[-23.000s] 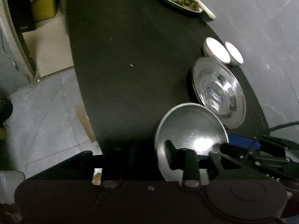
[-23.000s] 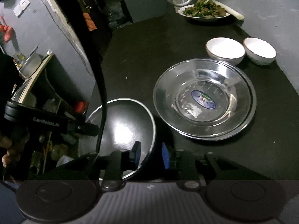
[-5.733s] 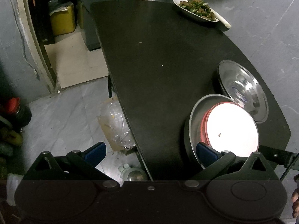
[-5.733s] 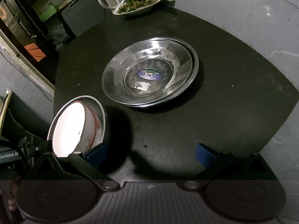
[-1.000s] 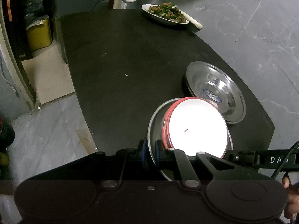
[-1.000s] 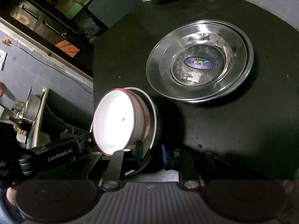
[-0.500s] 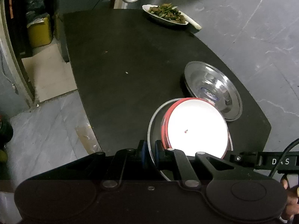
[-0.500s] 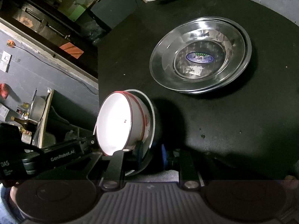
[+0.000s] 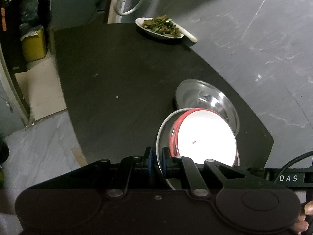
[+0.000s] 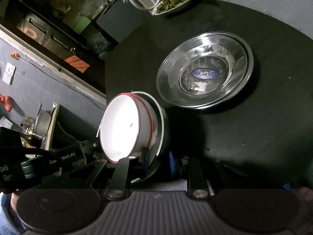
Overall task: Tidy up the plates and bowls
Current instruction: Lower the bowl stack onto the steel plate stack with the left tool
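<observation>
A steel bowl [image 9: 163,129] holds a white bowl with a red rim [image 9: 205,135]. My left gripper [image 9: 156,161] is shut on the steel bowl's near rim. My right gripper [image 10: 158,161] is shut on the opposite rim of the same steel bowl [image 10: 160,129], with the white bowl [image 10: 121,129] inside it. Both hold the stack tilted above the black table [image 9: 117,74], just in front of the stacked steel plates [image 9: 197,96]. The plates [image 10: 205,70] lie flat to the right in the right wrist view and carry a blue sticker.
A white dish of green vegetables [image 9: 160,28] stands at the table's far end, also in the right wrist view [image 10: 174,0]. A yellow bin [image 9: 34,45] and tiled floor lie left of the table. A grey wall [image 9: 254,29] runs along its right side.
The two grippers have carried the bowl stack up and forward towards the steel plates. The stack is more tilted than half a second ago.
</observation>
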